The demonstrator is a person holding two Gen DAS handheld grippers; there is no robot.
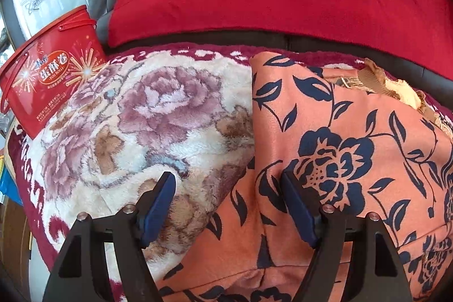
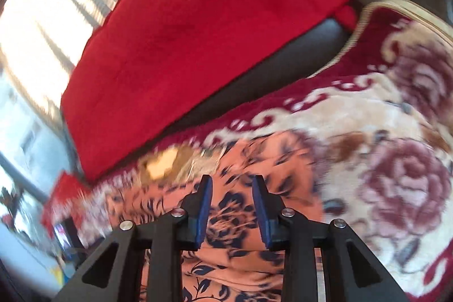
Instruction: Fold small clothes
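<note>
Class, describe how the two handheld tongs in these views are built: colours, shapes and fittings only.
The left tongs and right tongs match: matte black angular plastic frames with triangular cut-outs, round silver pivot bolts, and two flat dark-blue pads tapering to pointed tips. No cables, markings or sleeves show.

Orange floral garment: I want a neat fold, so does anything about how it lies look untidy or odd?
Yes. The orange floral garment lies rumpled on the plush blanket, with a raised crease running toward the open left gripper. A frayed tan piece sticks out at its far right edge. The right wrist view is too blurred to add more.
</note>
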